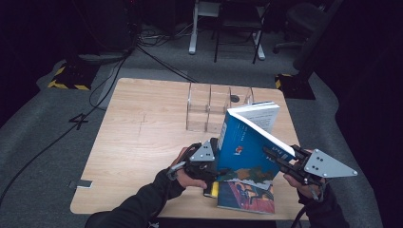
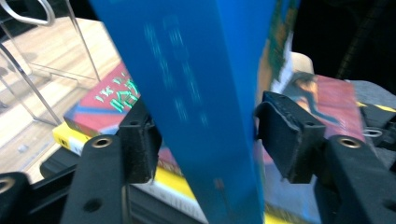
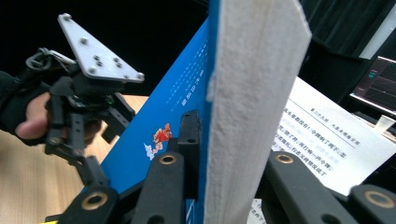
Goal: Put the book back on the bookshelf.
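I am lifting the blue book (image 1: 247, 142) at the frame's center, my right gripper (image 1: 275, 156) clamped on it, my left gripper (image 1: 214, 161) astride its spine, grip uncertain; next it must go into the clear rack (image 1: 209, 107) above.

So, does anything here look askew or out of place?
Yes: the blue book leans tilted in the air between the left gripper and right gripper, above two flat books, one cover flapping open.

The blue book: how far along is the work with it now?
Done: the blue book is lifted off the stack of books and tilted. In hand: the left gripper sits around its spine, the right gripper clamps its pages. Left: it has not reached the clear rack, whose slots look empty.
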`<state>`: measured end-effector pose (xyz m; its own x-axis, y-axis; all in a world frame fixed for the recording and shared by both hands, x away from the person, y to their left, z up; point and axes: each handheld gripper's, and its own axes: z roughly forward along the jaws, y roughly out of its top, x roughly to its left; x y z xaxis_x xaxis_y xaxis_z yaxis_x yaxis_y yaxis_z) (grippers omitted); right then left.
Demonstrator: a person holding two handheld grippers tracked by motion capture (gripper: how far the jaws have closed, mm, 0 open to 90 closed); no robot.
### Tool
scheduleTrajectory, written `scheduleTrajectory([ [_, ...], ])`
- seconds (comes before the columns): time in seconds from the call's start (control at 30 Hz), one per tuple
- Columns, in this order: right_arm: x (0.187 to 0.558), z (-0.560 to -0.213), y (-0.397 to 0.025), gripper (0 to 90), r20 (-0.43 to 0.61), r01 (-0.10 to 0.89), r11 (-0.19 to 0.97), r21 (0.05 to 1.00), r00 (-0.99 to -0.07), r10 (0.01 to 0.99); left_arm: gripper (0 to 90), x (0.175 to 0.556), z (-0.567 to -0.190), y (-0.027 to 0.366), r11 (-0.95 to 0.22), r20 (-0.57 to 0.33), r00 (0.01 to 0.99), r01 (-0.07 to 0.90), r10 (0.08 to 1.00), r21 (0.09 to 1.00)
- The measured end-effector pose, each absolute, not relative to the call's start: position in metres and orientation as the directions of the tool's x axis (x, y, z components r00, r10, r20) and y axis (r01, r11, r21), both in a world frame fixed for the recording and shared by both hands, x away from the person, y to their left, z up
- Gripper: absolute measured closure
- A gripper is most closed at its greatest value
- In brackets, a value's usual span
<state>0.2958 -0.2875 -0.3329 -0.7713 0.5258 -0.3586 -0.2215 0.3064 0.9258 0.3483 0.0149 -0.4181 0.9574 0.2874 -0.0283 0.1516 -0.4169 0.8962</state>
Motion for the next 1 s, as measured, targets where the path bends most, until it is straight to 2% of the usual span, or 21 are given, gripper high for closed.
scheduleTrajectory([
  [0.2, 0.294, -0.332, -0.286, 75.4, -0.372, -0.239, 0.308, 0.921, -0.776, 0.51, 37.4, 0.353, -0.414, 0.003, -0.411, -0.02, 0.961, 0.137, 0.277, 0.901],
  [0.6, 0.293, -0.332, -0.286, 74.6, -0.372, -0.239, 0.31, 0.92, -0.778, 0.507, 38.2, 0.361, -0.405, -0.001, -0.375, -0.015, 0.971, 0.107, 0.24, 0.921],
  [0.73, 0.292, -0.332, -0.287, 73.0, -0.373, -0.24, 0.308, 0.921, -0.772, 0.515, 44.0, 0.359, -0.404, 0.002, -0.361, -0.014, 0.975, 0.095, 0.22, 0.928],
  [1.0, 0.281, -0.328, -0.299, 59.5, -0.36, -0.239, 0.281, 0.93, -0.753, 0.551, 58.1, 0.343, -0.399, 0.009, -0.388, 0.025, 0.986, 0.042, 0.165, 0.921],
])
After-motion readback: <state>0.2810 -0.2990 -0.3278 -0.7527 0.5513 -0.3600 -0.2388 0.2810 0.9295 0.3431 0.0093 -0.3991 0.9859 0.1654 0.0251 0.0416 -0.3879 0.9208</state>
